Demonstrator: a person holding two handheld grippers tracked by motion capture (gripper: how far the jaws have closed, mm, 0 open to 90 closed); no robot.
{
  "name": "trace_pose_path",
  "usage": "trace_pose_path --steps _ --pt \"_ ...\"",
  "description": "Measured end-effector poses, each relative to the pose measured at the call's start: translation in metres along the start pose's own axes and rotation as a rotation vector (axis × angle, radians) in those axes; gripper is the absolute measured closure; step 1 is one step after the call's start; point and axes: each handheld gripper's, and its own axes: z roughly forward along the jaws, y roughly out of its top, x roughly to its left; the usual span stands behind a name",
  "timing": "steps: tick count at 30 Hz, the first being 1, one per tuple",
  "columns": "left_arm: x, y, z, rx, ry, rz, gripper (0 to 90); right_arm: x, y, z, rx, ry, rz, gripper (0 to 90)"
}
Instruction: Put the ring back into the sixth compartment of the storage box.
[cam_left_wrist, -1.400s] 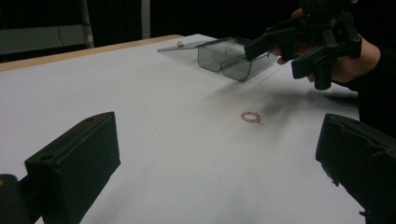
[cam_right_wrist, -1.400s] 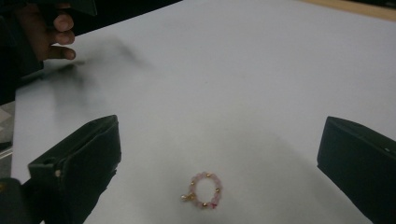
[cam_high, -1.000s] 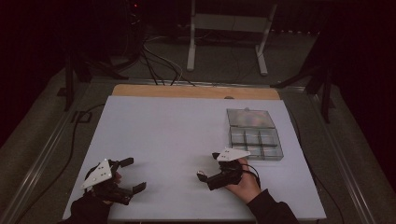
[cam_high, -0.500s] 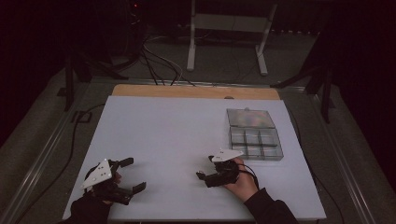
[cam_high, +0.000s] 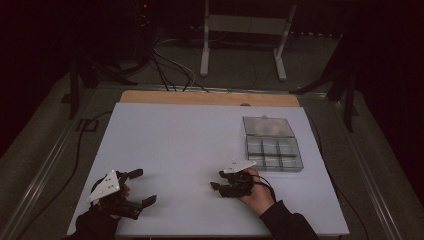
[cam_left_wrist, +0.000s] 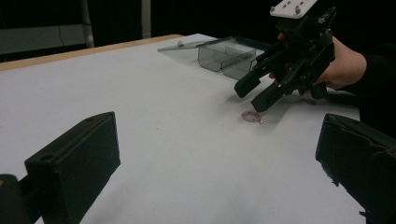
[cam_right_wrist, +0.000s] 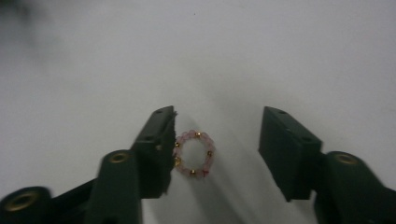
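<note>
- Pink and gold beads make up a small bracelet (cam_right_wrist: 194, 153), a closed ring lying flat on the white table (cam_high: 180, 145), near my edge and a little right of centre.
- My right gripper (cam_right_wrist: 215, 144) is lowered over the bracelet so that the ring sits between its two black jaws. One jaw touches the ring's side; the other stands apart from it across bare table.
- Those jaws have just been closing, and they are now half spread, not yet pressing the bracelet from both sides. I judge this is the start of a pinch, with the ring set between the jaws so they can meet on it.
- From my left gripper's camera, the right gripper (cam_left_wrist: 289, 60) tilts down and forward, its tips just above the bracelet (cam_left_wrist: 251, 116). I think that slant lets the tips reach something so thin.
- My left gripper (cam_high: 122, 192) rests near the table's near left corner, well apart from the bracelet, its jaws spread wide with nothing between them. It seems parked there to leave the right hand room.
- A clear plastic compartment box (cam_high: 272, 150) sits to the far right, lid swung back, close beside my right hand. Open and near, it looks a likely place for the bracelet, though I cannot be sure.
</note>
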Motion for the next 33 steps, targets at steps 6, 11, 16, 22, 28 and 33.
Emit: trace_pose_path --steps 6,11,16,22,28,33 --pt "0.0 0.0 0.0 0.001 0.002 0.003 0.8 0.002 0.0 0.004 0.028 0.0 -0.005 58.0" --pt "0.001 0.0 0.0 0.0 0.0 0.002 0.8 0.002 0.0 0.005 0.046 -0.008 -0.012 66.8" --pt "0.001 0.0 0.0 0.0 0.0 0.001 0.8 0.002 0.0 0.006 0.054 -0.012 -0.031 70.1" --pt "0.0 0.0 0.0 0.003 0.0 0.004 0.8 0.003 0.0 0.007 0.066 -0.023 -0.047 73.5" --pt "0.0 0.0 0.0 0.002 0.0 0.005 0.8 0.01 0.001 0.008 0.08 -0.051 -0.098 79.6" --pt "0.0 0.0 0.0 0.0 -0.001 0.004 0.8 0.01 0.004 0.009 0.102 -0.039 -0.093 81.9"
